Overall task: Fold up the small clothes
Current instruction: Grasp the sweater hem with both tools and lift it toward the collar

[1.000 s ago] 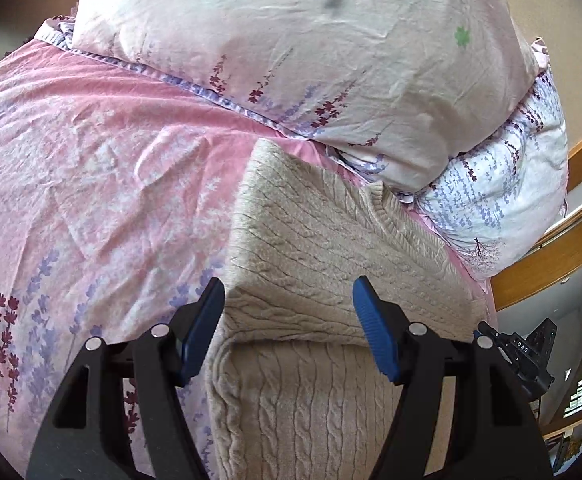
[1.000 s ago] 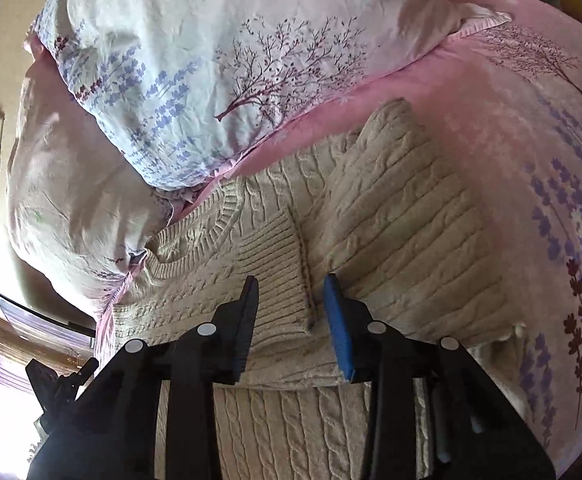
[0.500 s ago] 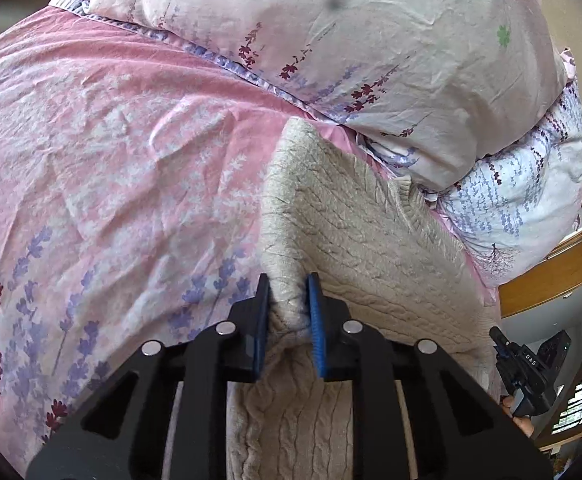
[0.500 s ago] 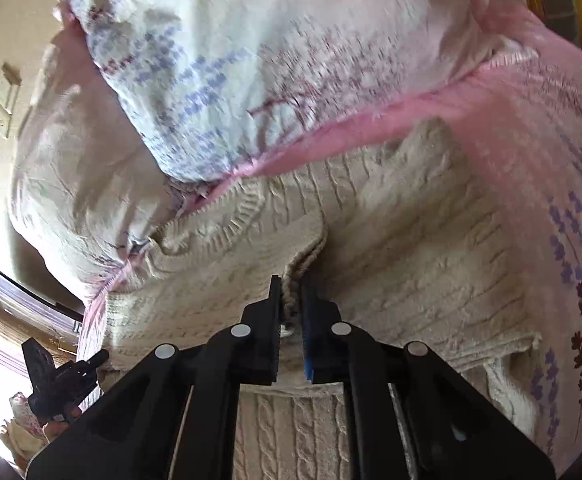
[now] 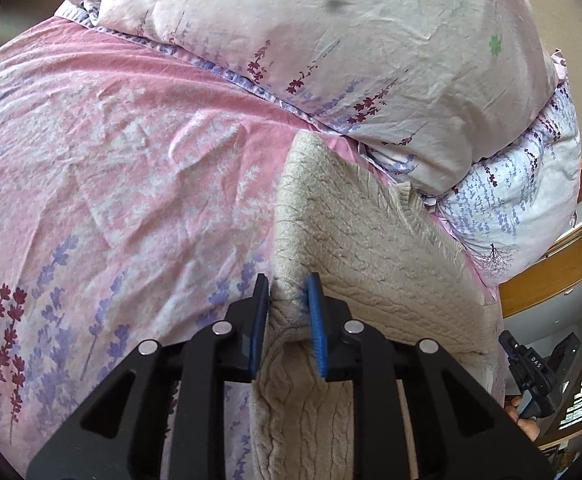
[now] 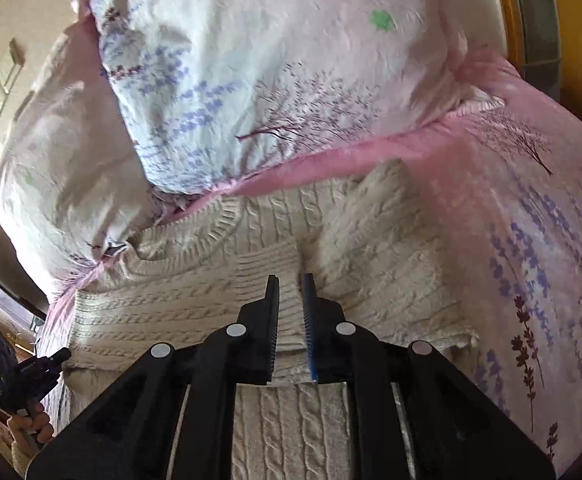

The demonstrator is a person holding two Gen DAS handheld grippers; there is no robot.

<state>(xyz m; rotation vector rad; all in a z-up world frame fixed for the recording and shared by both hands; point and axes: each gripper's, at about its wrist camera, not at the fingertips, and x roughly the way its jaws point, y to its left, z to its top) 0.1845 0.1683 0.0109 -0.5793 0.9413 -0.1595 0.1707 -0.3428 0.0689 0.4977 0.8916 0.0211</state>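
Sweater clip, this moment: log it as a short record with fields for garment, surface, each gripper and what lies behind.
garment: cream cable-knit sweater, partly folded, collar toward the pillows
surface: pink floral bedsheet
left gripper: shut on a pinch of sweater edge
right gripper: shut on a fold of sweater
behind: two floral pillows, stacked by the collar

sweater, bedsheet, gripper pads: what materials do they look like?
Sweater: chunky cream cable knit, matte; raised braids and ribbed collar show, fibre unclear.
Bedsheet: thin woven fabric, probably cotton; fine creases, printed lavender.
Pads: blue, ridged, likely rubber or soft plastic, on the left gripper; body matte black, likely plastic.
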